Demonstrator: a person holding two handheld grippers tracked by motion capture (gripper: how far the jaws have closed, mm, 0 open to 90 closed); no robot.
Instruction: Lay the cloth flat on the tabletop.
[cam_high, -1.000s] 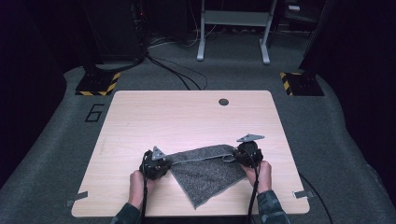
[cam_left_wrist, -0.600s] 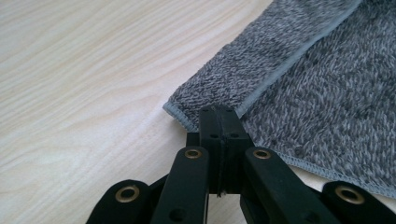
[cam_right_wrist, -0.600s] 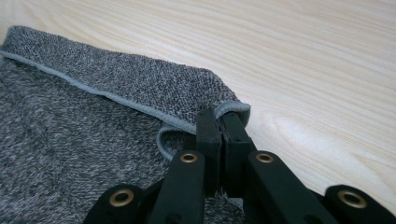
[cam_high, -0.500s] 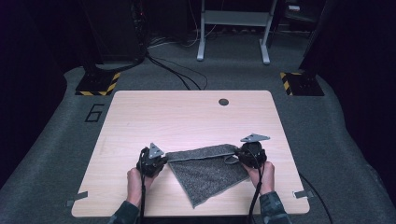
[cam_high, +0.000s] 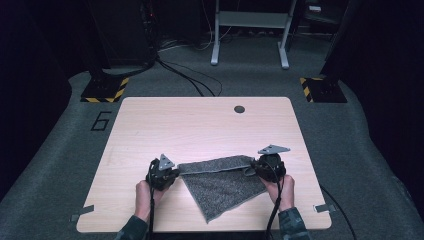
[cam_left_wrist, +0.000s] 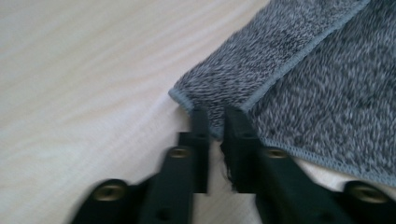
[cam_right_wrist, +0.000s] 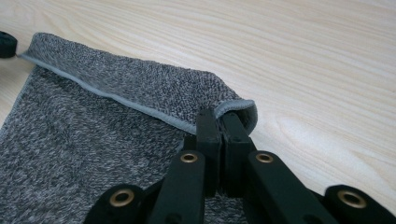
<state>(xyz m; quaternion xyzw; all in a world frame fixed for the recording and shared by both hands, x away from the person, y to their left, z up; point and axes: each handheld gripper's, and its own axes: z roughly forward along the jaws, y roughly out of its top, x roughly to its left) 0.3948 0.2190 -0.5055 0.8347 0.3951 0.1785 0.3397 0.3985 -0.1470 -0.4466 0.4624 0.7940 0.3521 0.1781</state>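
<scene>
A grey fuzzy towel (cam_high: 222, 185) lies near the front edge of the wooden table (cam_high: 200, 130), its far edge lifted and stretched between my two grippers. My left gripper (cam_high: 175, 171) is shut on the towel's left corner (cam_left_wrist: 201, 100), pinched between the black jaws. My right gripper (cam_high: 252, 169) is shut on the right corner (cam_right_wrist: 233, 109), where the hemmed edge curls over the jaw tips. The rest of the towel (cam_right_wrist: 84, 140) hangs down to a point toward the front edge. A hand holds each gripper from below.
A small dark round grommet (cam_high: 239, 109) sits in the table near its far edge. Beyond the table are grey carpet, cables, a white stand's legs (cam_high: 250, 37) and yellow-black striped bases (cam_high: 105, 90). The far half of the tabletop is bare wood.
Both grippers have moved a little apart and slightly toward the front, pulling the towel's upper edge taut between them. Both stay shut on their corners.
</scene>
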